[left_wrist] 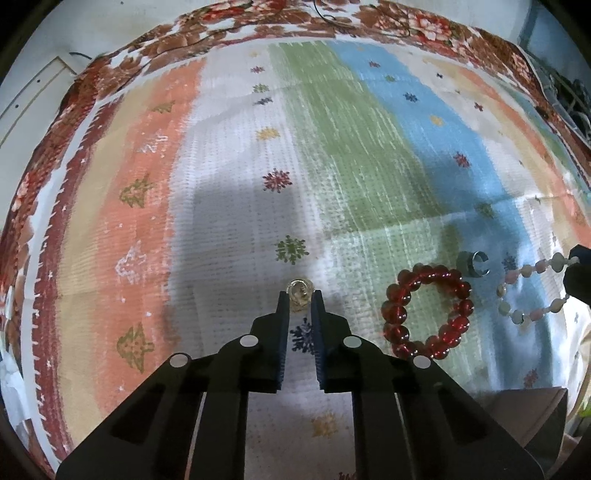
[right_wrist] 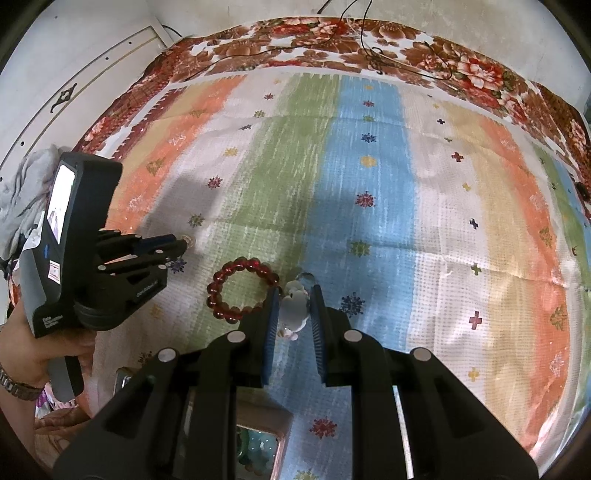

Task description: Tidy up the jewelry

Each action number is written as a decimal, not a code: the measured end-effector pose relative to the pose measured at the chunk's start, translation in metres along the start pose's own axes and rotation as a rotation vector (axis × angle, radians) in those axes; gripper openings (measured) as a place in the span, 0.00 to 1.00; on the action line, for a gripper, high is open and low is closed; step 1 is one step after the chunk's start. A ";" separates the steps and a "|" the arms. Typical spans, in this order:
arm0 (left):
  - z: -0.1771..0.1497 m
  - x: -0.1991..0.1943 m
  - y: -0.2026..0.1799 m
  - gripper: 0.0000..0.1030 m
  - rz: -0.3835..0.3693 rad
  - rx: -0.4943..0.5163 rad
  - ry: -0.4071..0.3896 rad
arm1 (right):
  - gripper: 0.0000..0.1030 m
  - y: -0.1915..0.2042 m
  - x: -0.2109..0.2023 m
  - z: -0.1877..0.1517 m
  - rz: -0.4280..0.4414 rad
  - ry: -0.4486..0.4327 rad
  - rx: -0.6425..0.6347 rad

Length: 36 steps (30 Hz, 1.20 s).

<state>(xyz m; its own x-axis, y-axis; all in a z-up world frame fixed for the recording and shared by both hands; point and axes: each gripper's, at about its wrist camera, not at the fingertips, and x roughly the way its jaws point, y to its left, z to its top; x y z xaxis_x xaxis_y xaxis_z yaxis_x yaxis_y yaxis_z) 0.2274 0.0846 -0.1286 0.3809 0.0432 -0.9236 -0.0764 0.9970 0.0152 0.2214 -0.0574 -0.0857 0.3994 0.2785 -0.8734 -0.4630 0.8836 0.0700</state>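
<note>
Surface: bed covered by a striped mat (left_wrist: 236, 206); flowered bedspread (right_wrist: 303, 33) beyond its far edge.
Landmark: red bead bracelet (left_wrist: 428, 310), lying flat and untouched on the green stripe.
Left gripper (left_wrist: 300, 299): jaws narrow, tips either side of a small clear ring (left_wrist: 300, 291) on the white stripe, left of the red bracelet. Contact looks likely, but whether the ring is off the mat I cannot tell.
Right gripper (right_wrist: 293, 299): jaws narrow, closed on a pale bead bracelet (right_wrist: 293, 308), just right of the red bracelet; its loop hangs from the tips in the left wrist view (left_wrist: 517, 291).
Silver cuff ring (left_wrist: 474, 264): stands on edge just beyond the red bracelet, between it and the pale loop.
Box (right_wrist: 258, 439): open, near side of the red bracelet, under the right gripper; greenish beads show inside.
Key relation: box lies behind and below the right jaws, so the pale bracelet is the piece nearer to it; the left gripper has farther to carry.
Judgement: both pieces gripped, stowing not yet done.
Risk: the dangling loop may snag the cuff ring or drag the red bracelet.
</note>
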 end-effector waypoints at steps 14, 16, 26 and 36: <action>-0.001 0.002 -0.001 0.43 -0.013 -0.024 0.002 | 0.18 0.008 -0.008 -0.005 -0.006 -0.003 -0.022; 0.002 0.003 -0.001 0.43 -0.008 -0.028 -0.005 | 0.18 0.006 -0.007 -0.004 -0.009 -0.003 -0.019; 0.001 0.018 -0.002 0.15 0.008 0.000 0.019 | 0.18 0.003 -0.001 -0.004 -0.013 0.010 -0.024; 0.000 0.013 0.000 0.15 0.015 -0.004 0.012 | 0.18 0.003 0.001 -0.006 -0.016 0.012 -0.029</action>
<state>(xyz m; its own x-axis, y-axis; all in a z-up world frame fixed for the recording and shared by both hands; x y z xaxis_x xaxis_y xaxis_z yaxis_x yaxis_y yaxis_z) 0.2327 0.0853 -0.1403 0.3686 0.0572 -0.9278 -0.0857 0.9959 0.0274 0.2158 -0.0561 -0.0895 0.3979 0.2596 -0.8800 -0.4795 0.8765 0.0417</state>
